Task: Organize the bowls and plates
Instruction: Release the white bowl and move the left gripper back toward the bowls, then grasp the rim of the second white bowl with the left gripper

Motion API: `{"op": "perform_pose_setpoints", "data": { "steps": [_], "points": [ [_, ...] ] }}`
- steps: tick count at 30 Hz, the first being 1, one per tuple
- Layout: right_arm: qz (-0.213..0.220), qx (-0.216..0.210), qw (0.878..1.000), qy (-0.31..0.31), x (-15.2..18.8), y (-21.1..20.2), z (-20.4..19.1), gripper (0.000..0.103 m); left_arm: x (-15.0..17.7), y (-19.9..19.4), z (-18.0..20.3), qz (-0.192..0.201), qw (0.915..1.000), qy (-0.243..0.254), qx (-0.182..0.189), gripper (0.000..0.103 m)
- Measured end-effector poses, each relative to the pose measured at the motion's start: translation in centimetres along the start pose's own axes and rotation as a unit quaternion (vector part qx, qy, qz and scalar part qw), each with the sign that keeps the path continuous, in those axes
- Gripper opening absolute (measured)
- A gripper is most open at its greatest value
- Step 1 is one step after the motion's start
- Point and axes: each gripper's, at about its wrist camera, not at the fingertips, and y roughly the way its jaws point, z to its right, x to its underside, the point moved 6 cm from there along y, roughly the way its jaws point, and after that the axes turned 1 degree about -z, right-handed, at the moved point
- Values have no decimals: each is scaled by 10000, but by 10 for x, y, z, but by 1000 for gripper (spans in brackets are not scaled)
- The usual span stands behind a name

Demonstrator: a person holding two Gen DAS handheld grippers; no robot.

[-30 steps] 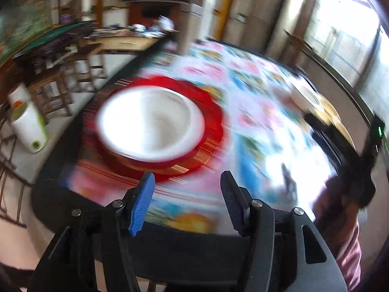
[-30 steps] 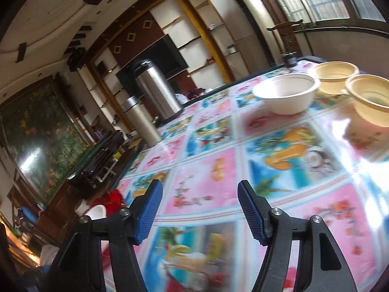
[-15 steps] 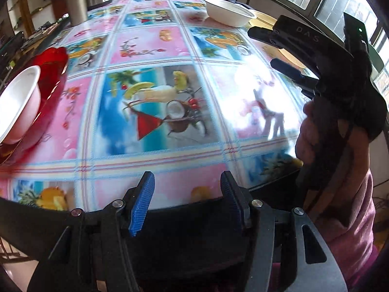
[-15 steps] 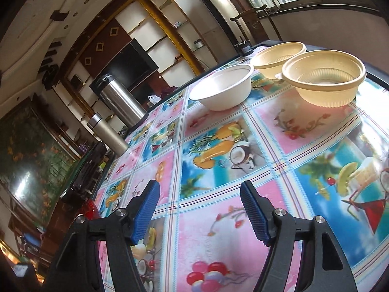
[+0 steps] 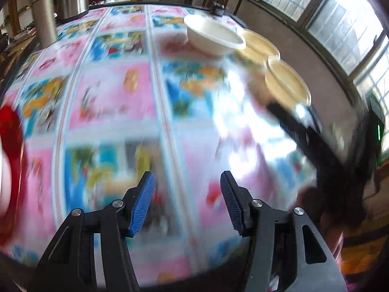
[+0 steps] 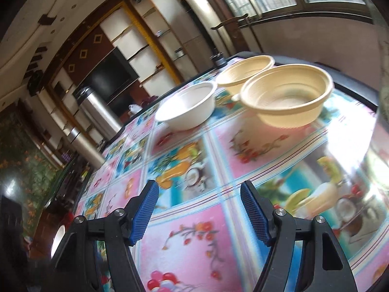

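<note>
A white bowl and two cream plastic bowls stand together at the table's far right side. The blurred left wrist view shows the same white bowl and cream bowls. A red plate holding a white dish sits at that view's left edge. My left gripper is open over the tablecloth, holding nothing. My right gripper is open too, low over the table, well short of the bowls. It also appears from outside as a dark blurred shape.
A glossy picture tablecloth covers the round table. Two steel flasks stand at the far left rim. A person's sleeve is at the right. Shelves, a television and windows line the room.
The left view has swung right: the red plate slid from centre to the left edge and the bowls came into sight. My right gripper has advanced, so the bowls look larger. Both stayed open.
</note>
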Motion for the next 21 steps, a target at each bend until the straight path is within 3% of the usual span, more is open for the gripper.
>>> {"op": "perform_pose_setpoints", "data": {
  "steps": [5, 11, 18, 21],
  "points": [
    [-38, -9, 9991, 420, -13, 10, 19, 77, -73, 28, -4, 25, 9965, -701, 449, 55],
    [49, -151, 9959, 885, -59, 37, 24, 77, -129, 48, -19, 291, 9873, -1447, 589, 55],
    [209, -417, 9954, 839, -127, 66, -12, 78, -180, 49, -23, 503, 9831, -1659, 592, 55],
    [139, -576, 9899, 1284, -149, 84, -15, 78, -208, 51, -24, 593, 9832, -1649, 515, 56]
  ]
}}
